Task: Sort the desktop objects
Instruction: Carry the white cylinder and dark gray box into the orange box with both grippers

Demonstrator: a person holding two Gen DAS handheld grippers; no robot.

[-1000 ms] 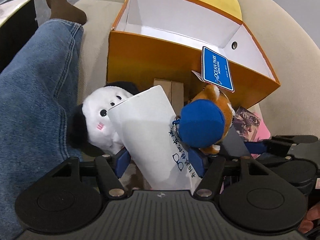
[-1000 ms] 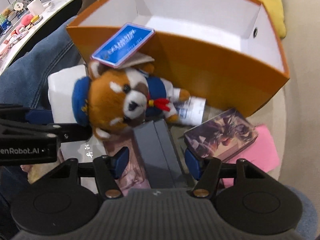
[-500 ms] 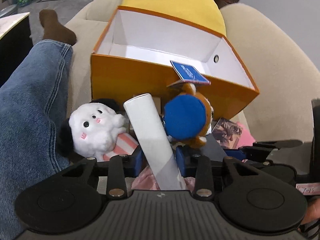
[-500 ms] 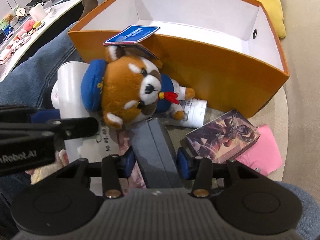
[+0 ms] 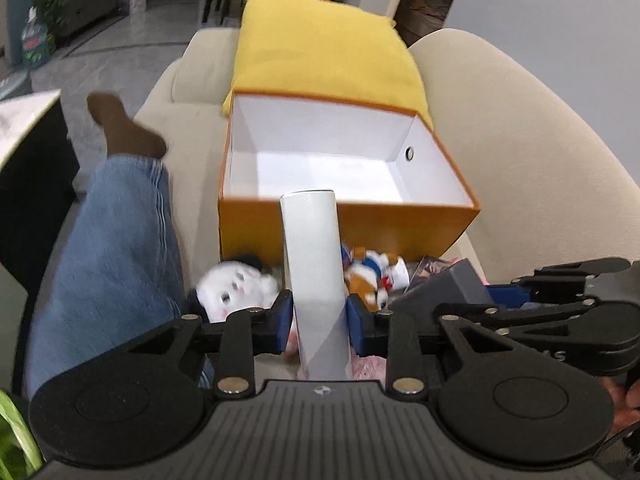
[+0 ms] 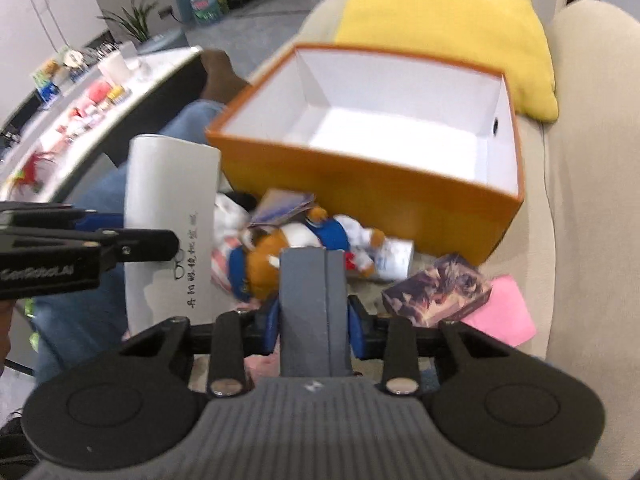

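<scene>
Both views are evenly and brightly lit by soft indoor light; only faint shadows are seen. The white inside of the box (image 5: 320,168) is nearly washed out. Motion blur is spread over both frames, strongest on the toys (image 6: 296,248) and the jeans (image 5: 112,240). Straight lines are bowed by fisheye distortion, and the frame corners are darkened.

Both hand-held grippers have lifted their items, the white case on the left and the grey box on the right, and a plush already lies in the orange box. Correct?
Not quite: the orange box is empty in the right wrist view. Both plush toys lie outside it.
</scene>
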